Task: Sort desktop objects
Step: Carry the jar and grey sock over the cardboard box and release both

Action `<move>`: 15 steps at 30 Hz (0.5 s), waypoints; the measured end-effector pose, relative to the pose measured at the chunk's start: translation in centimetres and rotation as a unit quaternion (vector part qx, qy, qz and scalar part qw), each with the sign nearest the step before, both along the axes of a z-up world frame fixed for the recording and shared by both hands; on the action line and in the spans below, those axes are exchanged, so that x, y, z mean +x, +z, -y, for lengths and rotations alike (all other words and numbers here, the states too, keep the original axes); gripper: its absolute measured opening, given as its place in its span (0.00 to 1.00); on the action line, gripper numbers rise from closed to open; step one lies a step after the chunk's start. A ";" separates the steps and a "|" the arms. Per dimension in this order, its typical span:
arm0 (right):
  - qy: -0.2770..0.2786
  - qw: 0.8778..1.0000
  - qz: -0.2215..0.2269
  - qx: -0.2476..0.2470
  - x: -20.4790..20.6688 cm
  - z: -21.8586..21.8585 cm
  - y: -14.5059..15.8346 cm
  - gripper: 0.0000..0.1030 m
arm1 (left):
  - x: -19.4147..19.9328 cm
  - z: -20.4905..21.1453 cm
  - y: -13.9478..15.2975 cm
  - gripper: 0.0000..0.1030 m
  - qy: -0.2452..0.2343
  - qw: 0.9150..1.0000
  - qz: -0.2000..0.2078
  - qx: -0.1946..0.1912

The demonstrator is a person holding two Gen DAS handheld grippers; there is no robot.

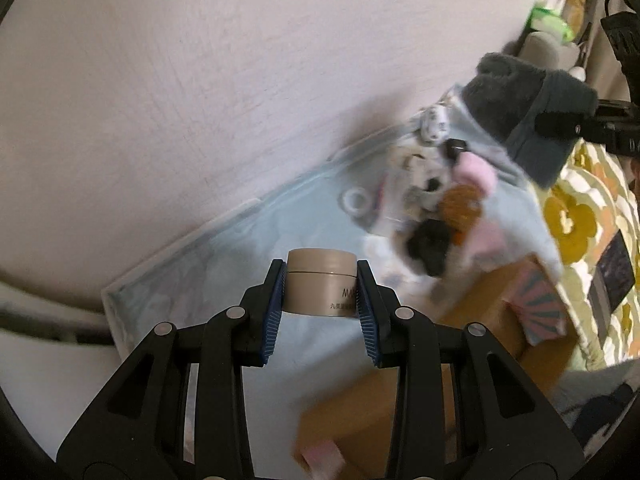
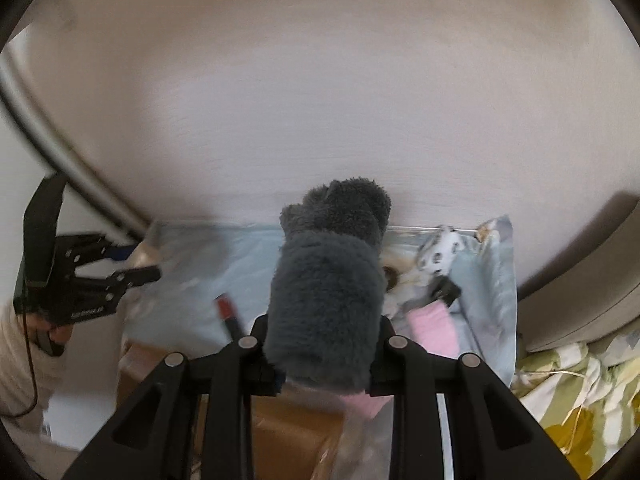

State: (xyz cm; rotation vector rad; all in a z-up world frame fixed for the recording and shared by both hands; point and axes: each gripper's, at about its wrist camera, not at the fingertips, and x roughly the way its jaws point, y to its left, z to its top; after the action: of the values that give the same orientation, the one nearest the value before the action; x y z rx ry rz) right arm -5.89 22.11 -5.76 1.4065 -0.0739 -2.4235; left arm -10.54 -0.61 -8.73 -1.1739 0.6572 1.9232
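Jar (image 1: 322, 288), upright, clamped between the pads of the left tool (image 1: 322, 292) above the blue tray (image 1: 224, 248); grey plush cloth (image 2: 328, 304) pinched in the right tool (image 2: 324, 356), right of the jar, over the same tray.

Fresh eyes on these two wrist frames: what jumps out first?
The beige cosmetic jar, pinched upright in the left hand-held gripper above the pale blue mat. Next, the fluffy dark grey cloth bulging from the right hand-held gripper, filling that view's centre. Behind sits a blurred heap of small trinkets on the mat.
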 end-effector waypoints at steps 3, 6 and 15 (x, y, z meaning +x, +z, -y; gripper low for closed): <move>0.040 0.999 0.007 -0.002 3.0 2.1 0.4 0.25 | 2.7 0.4 0.7 0.30 0.001 1.000 0.007 0.000; 0.074 0.997 0.019 -0.002 5.7 3.8 -0.3 0.25 | 5.4 1.0 -0.3 0.30 -0.012 1.000 0.013 -0.003; 0.130 0.989 0.069 0.029 11.1 7.1 -6.2 0.25 | 10.1 4.7 -3.7 0.30 -0.029 0.998 0.044 -0.037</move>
State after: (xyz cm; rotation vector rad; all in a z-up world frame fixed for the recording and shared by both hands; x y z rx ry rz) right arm 5.26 15.05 -11.99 1.5056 0.1403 -2.1323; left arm -0.44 -5.35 -12.47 -1.2643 0.7134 1.8017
